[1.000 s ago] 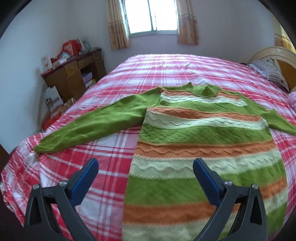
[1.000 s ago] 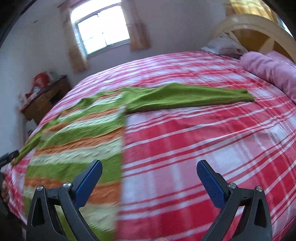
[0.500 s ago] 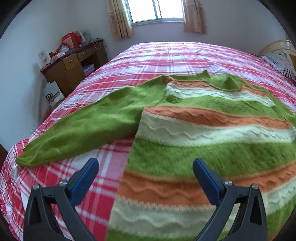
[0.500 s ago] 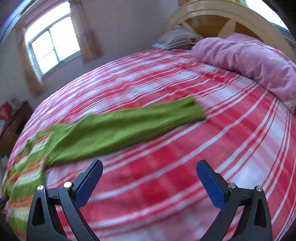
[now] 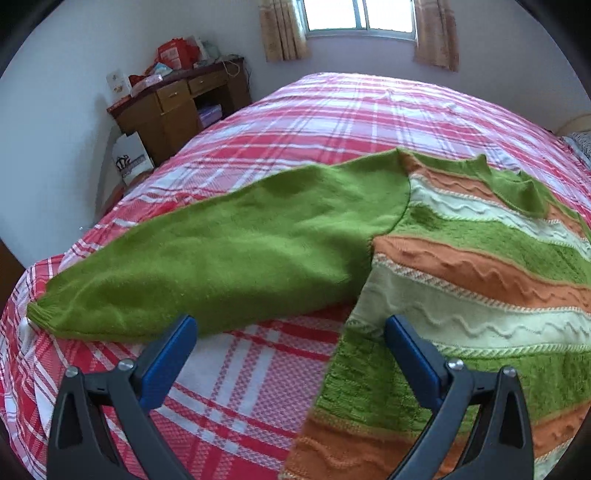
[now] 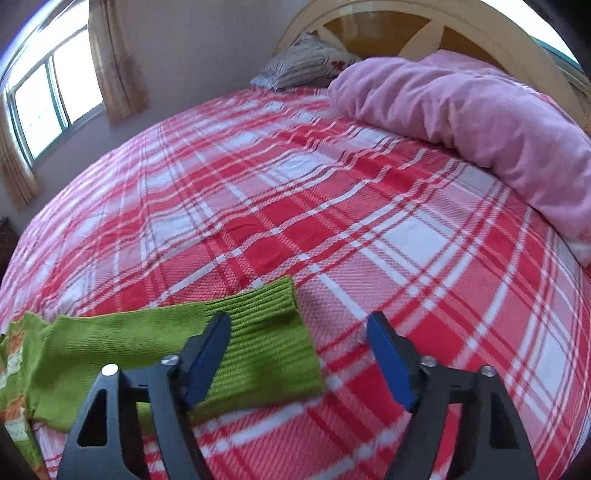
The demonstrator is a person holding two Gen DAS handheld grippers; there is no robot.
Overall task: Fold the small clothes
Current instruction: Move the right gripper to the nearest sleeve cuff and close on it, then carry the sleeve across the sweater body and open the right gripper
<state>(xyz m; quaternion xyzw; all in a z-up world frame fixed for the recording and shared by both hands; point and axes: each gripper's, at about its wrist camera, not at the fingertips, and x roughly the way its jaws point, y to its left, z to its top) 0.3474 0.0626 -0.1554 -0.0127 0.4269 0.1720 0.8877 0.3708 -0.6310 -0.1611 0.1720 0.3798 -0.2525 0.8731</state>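
Observation:
A small sweater (image 5: pixel 461 266) with green, orange and cream stripes lies flat on the red plaid bed (image 5: pixel 332 118). Its plain green left sleeve (image 5: pixel 229 258) stretches out to the left, cuff near the bed edge. My left gripper (image 5: pixel 290 328) is open and empty, low over the sleeve's lower edge near the armpit. In the right wrist view the other green sleeve (image 6: pixel 147 343) ends in a ribbed cuff (image 6: pixel 273 332). My right gripper (image 6: pixel 299 332) is open and empty, right at that cuff, its left finger over the ribbing.
A wooden desk (image 5: pixel 177 107) with clutter stands by the wall left of the bed. A pink quilt (image 6: pixel 480 122) and a pillow (image 6: pixel 306 66) lie by the headboard (image 6: pixel 406 22). Bare plaid sheet (image 6: pixel 295 184) spreads beyond the cuff.
Both grippers have moved forward and down toward the sweater. The left one has closed in on the left sleeve; the right one has swung right along the other sleeve to its cuff.

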